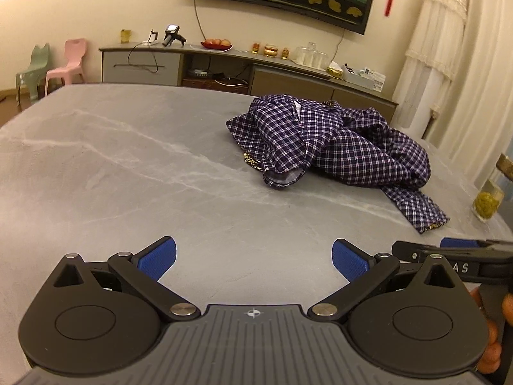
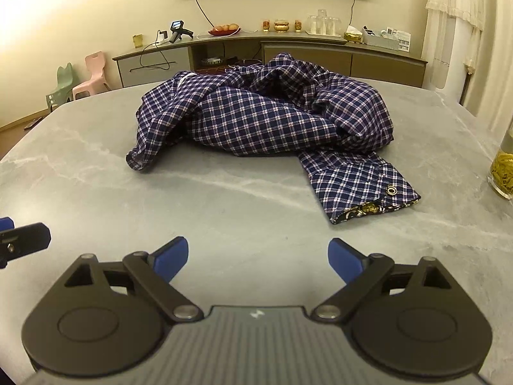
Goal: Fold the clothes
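A navy and white checked shirt (image 1: 336,141) lies crumpled in a heap on the grey marbled table (image 1: 128,166), ahead and to the right in the left wrist view. In the right wrist view the shirt (image 2: 266,112) lies straight ahead, with one sleeve cuff (image 2: 365,192) stretched toward me, showing a gold snap and patterned lining. My left gripper (image 1: 253,260) is open and empty, low over the table, well short of the shirt. My right gripper (image 2: 258,260) is open and empty, a short way before the cuff. Each gripper shows at the edge of the other's view.
A glass jar with yellow contents (image 2: 503,170) stands at the table's right edge. Beyond the table, a long sideboard (image 1: 243,64) against the wall holds cups, fruit and small items. Two small plastic chairs (image 1: 54,64) stand at the far left. White curtains (image 1: 449,48) hang at the right.
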The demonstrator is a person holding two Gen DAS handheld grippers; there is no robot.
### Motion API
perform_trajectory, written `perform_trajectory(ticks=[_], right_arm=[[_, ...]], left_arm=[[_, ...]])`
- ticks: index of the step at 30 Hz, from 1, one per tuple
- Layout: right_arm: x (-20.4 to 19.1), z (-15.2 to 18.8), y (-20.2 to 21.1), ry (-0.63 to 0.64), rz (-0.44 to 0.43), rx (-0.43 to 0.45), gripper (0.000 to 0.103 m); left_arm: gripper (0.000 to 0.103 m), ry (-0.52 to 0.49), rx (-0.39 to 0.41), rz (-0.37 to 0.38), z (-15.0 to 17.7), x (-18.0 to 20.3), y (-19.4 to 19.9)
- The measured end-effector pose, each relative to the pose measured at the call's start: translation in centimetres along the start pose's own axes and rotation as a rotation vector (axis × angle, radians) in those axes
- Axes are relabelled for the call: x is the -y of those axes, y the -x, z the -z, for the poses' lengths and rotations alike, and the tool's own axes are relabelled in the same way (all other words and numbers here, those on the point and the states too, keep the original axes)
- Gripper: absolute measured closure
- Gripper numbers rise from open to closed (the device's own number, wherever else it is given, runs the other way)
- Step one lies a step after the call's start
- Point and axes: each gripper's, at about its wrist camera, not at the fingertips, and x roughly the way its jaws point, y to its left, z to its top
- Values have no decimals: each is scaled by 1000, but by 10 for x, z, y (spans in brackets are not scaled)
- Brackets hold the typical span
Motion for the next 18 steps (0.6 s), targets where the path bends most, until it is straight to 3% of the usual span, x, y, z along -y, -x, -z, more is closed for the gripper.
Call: perform_trajectory(ticks=[8,18], right_arm=[[1,1,1,0,-1,5,5],[0,1,4,3,-2,9,4]], left_arm=[[1,-87,4,-17,-3,9,9],[1,-88,-23,-14,0,6,8]])
